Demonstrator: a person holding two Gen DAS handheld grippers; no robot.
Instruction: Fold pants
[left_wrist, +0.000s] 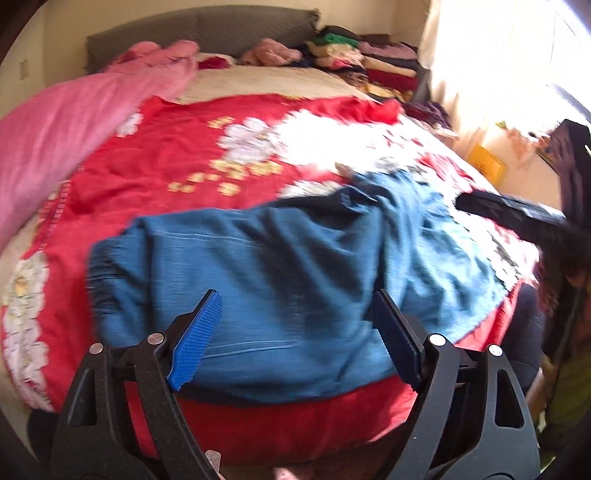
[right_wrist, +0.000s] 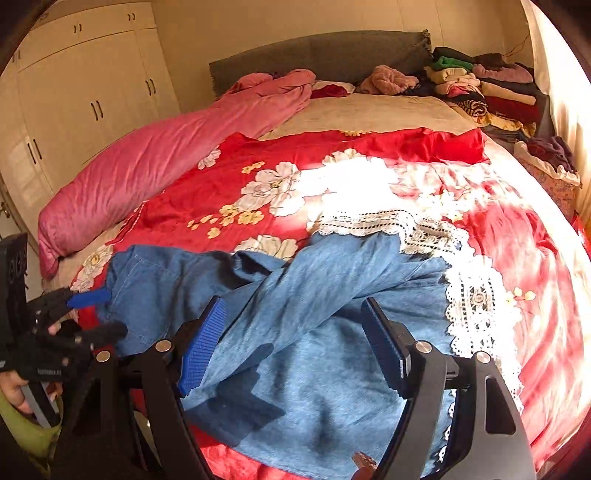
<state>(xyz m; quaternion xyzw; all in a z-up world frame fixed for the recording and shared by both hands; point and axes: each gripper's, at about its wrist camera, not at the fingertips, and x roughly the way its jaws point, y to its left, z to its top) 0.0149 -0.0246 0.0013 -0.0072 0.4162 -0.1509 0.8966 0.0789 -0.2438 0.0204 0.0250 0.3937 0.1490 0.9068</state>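
**Regrip the jeans before the next fold**

Blue denim pants (right_wrist: 295, 332) lying rumpled on the red floral bedspread (right_wrist: 280, 158) near the foot of the bed, one leg thrown diagonally across the rest, lace-trimmed hems (right_wrist: 469, 295) spilling out at about 3 o'clock in the right wrist view. Not yet a tidy fold, by the look of it.

Left gripper (left_wrist: 295, 343) hovering above the cloth, fingers wide with nothing between them. Right gripper (right_wrist: 293, 347) likewise spread wide, empty, poised over the middle of the pile. In the right wrist view, the left gripper seen again at 9 o'clock, close to the waistband end.

For a clean result:
- Better to flatten first: pull the crossed leg straight so both legs lie stacked.
- Pinch at corners, not mid-fabric; waistband edge at 9 o'clock for the left, lace hem at 3 o'clock for the right.
- Take only denim, never the bedspread beneath.
- Lift together, keep the cloth taut, lay hem onto waistband.

Left wrist view blurred, so seam lines hard to judge there.
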